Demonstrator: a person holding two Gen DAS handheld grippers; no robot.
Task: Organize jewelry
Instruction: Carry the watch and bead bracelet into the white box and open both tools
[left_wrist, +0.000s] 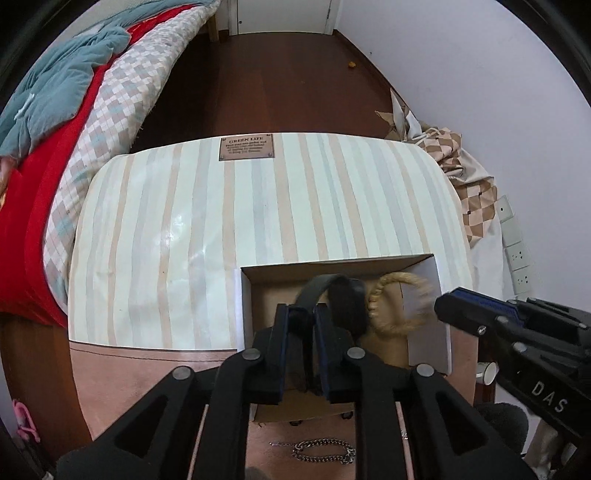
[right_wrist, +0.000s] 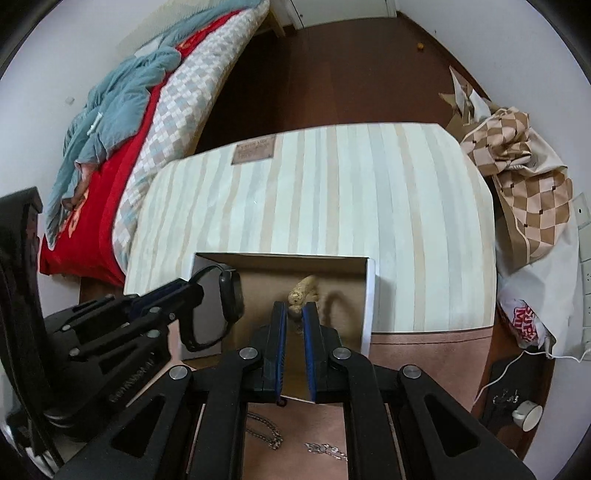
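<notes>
An open cardboard box (left_wrist: 332, 264) (right_wrist: 369, 291) sits at the near edge of the striped table. My left gripper (left_wrist: 303, 317) is shut on the strap of a black watch (left_wrist: 347, 299), holding it over the box; the watch also shows in the right wrist view (right_wrist: 231, 295). My right gripper (right_wrist: 295, 310) is shut on a beige beaded bracelet (right_wrist: 303, 290), also over the box; the bracelet is blurred in the left wrist view (left_wrist: 391, 306). Silver chains (left_wrist: 323, 450) (right_wrist: 266, 432) lie on the pink cloth in front of the box.
The striped tabletop (left_wrist: 258, 206) (right_wrist: 351, 192) has a brown plaque (left_wrist: 246, 147) at its far edge. A bed with red and checked bedding (left_wrist: 74, 155) is on the left. A checked bag (right_wrist: 524, 177) and wall sockets (left_wrist: 517, 258) are on the right.
</notes>
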